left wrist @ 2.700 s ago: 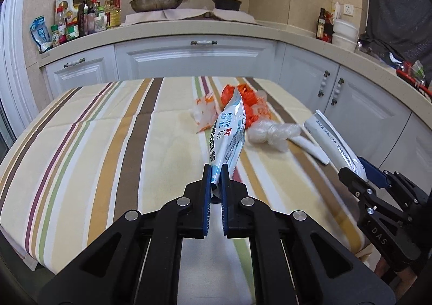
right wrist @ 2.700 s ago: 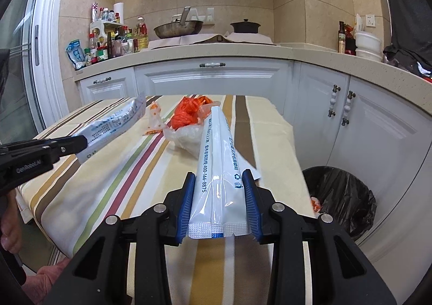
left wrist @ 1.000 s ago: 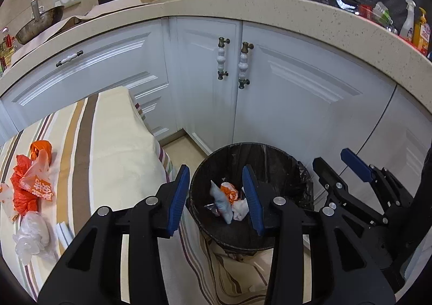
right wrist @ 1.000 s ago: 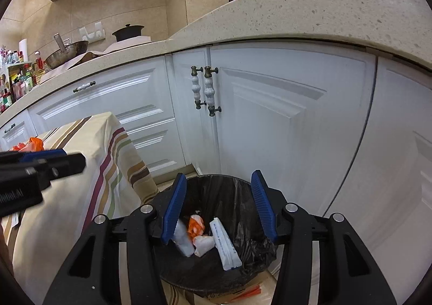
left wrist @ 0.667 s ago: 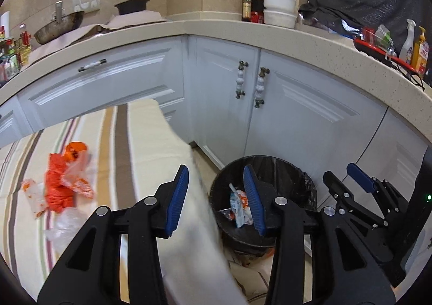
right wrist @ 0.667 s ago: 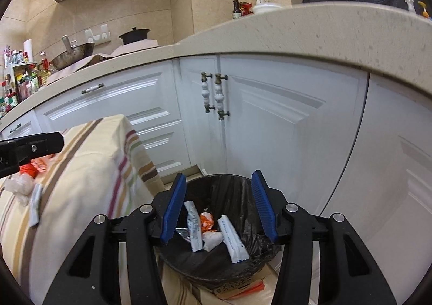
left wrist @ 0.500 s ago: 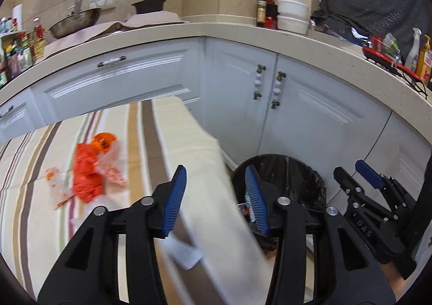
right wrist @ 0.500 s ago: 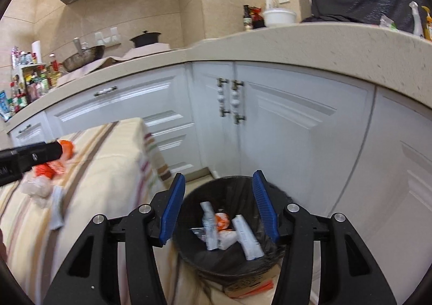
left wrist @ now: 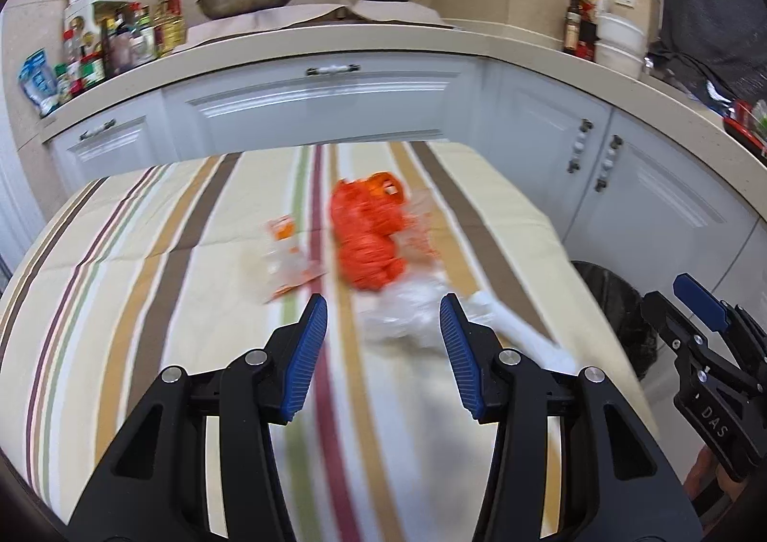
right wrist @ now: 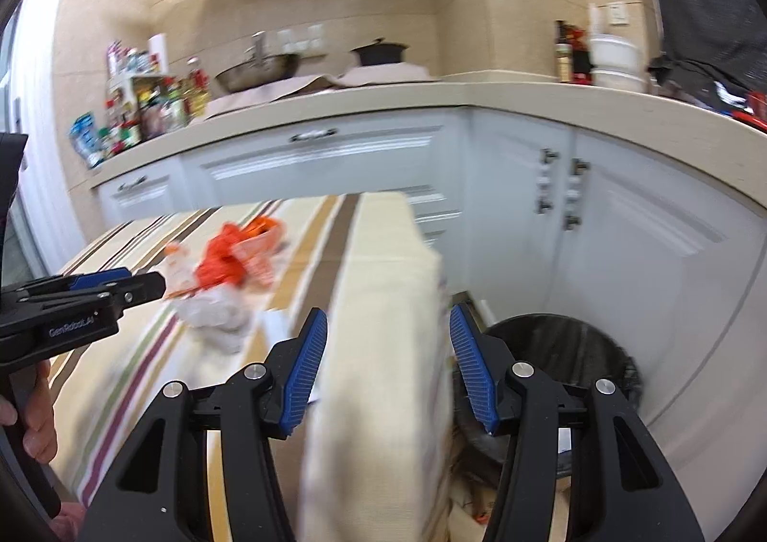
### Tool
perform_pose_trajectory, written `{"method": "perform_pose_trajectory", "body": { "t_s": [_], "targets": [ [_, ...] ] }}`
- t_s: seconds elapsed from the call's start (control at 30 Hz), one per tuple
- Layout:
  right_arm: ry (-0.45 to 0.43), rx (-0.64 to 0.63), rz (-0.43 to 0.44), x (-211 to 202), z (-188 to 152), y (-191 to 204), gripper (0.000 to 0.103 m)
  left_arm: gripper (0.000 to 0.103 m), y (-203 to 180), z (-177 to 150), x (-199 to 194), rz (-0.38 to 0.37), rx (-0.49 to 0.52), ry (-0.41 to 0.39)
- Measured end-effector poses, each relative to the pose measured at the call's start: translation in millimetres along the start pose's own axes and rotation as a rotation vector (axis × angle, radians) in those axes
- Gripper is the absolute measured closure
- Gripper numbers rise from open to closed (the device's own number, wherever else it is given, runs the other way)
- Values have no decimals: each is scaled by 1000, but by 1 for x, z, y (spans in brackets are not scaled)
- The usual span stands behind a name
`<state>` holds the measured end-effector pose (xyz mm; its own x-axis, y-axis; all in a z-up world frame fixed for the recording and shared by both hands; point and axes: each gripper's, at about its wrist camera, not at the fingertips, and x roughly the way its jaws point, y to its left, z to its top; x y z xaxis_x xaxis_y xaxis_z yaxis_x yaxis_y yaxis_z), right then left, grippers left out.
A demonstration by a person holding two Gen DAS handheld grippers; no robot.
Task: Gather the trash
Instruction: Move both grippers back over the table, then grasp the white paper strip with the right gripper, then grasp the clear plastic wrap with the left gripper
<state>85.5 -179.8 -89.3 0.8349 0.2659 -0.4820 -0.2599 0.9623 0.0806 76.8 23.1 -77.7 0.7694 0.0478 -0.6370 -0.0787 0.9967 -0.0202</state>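
My left gripper (left wrist: 383,316) is open and empty, held over the striped table (left wrist: 144,264) just short of a crumpled clear plastic bag (left wrist: 407,307). An orange plastic bag (left wrist: 369,230) lies beyond it, with a small orange-and-clear wrapper (left wrist: 287,254) to its left and a white wrapper (left wrist: 517,331) to the right. My right gripper (right wrist: 388,345) is open and empty, above the table's right edge beside the black trash bin (right wrist: 575,350). The orange bag (right wrist: 230,259) and clear bag (right wrist: 215,312) also show in the right wrist view.
White cabinets (left wrist: 335,105) and a countertop (left wrist: 479,43) with pans and bottles wrap around the back and right. The bin (left wrist: 609,302) stands on the floor between table and cabinets. The other gripper shows at each view's edge (left wrist: 709,350) (right wrist: 86,302).
Both grippers let their wrappers go into the bin and stayed open. Both have swung left from the bin back toward the table; the left one now faces the remaining trash.
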Motion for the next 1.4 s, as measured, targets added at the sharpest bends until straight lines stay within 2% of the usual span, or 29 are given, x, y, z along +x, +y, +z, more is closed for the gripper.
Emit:
{"method": "perform_pose_trajectory", "body": {
  "t_s": [0.13, 0.37, 0.7, 0.87, 0.93, 1.0, 1.2, 1.3, 1.4],
  "targets": [
    [35, -28, 37, 9, -5, 21, 50, 55, 23, -9, -2, 29, -29, 12],
    [92, -66, 53, 20, -8, 40, 50, 55, 53, -18, 1, 55, -69, 36],
    [264, -84, 54, 52, -12, 48, 50, 54, 66, -25, 10, 24, -105, 65],
    [325, -81, 60, 61, -16, 49, 63, 54, 64, -27, 13, 8, -110, 70],
    [328, -91, 59, 61, -16, 51, 69, 54, 62, -27, 13, 5, -111, 70],
    [328, -93, 70, 61, -17, 52, 82, 54, 61, -27, 13, 4, -107, 71],
    [308, -89, 84, 55, -18, 55, 82, 54, 53, -27, 13, -10, -103, 74],
    [264, -71, 78, 46, -14, 53, 82, 47, 46, -26, 12, -18, -94, 68],
    [213, -56, 59, 37, -7, 47, 82, 47, 36, -23, 12, -39, -82, 63]
  ]
}}
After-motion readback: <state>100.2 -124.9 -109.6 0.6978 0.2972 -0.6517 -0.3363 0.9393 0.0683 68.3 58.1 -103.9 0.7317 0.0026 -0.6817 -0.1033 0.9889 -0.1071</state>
